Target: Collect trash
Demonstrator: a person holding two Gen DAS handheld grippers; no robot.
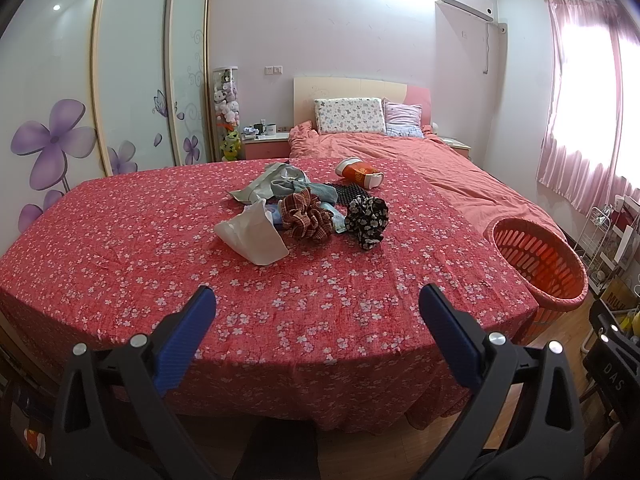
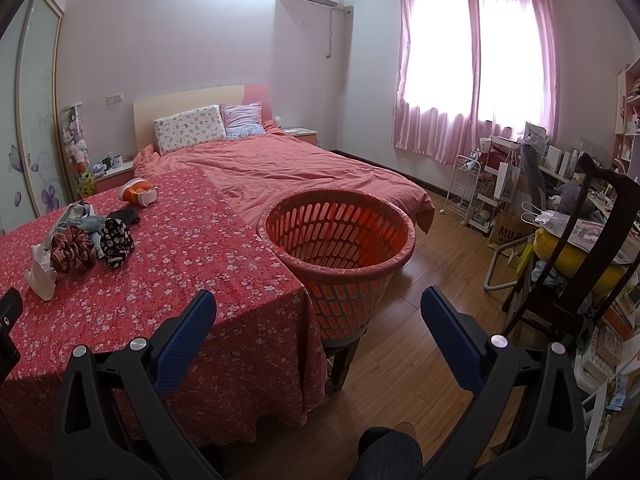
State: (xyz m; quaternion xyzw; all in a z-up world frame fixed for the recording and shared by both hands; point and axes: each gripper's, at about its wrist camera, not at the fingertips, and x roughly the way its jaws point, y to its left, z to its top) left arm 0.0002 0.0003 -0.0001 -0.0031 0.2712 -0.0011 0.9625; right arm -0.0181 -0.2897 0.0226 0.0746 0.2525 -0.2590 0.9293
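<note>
A pile of items lies mid-table on the red flowered tablecloth (image 1: 160, 248): a white plastic bag (image 1: 252, 236), a plaid scrunchie (image 1: 306, 214), a black-and-white flowered scrunchie (image 1: 366, 216), a grey wrapper (image 1: 268, 182) and an orange-and-white container (image 1: 358, 172) on its side. An orange slatted basket (image 2: 340, 236) stands at the table's right edge, empty as far as I see. My left gripper (image 1: 318, 300) is open above the table's near edge, short of the pile. My right gripper (image 2: 318, 300) is open, in front of the basket. The pile also shows in the right wrist view (image 2: 80, 244).
A bed with a pink duvet (image 2: 288, 168) lies behind the table. A dark wooden chair (image 2: 592, 248) and cluttered shelves (image 2: 500, 188) stand at the right. Wood floor (image 2: 432, 280) runs between basket and chair. A wardrobe with purple flowers (image 1: 56, 136) is at the left.
</note>
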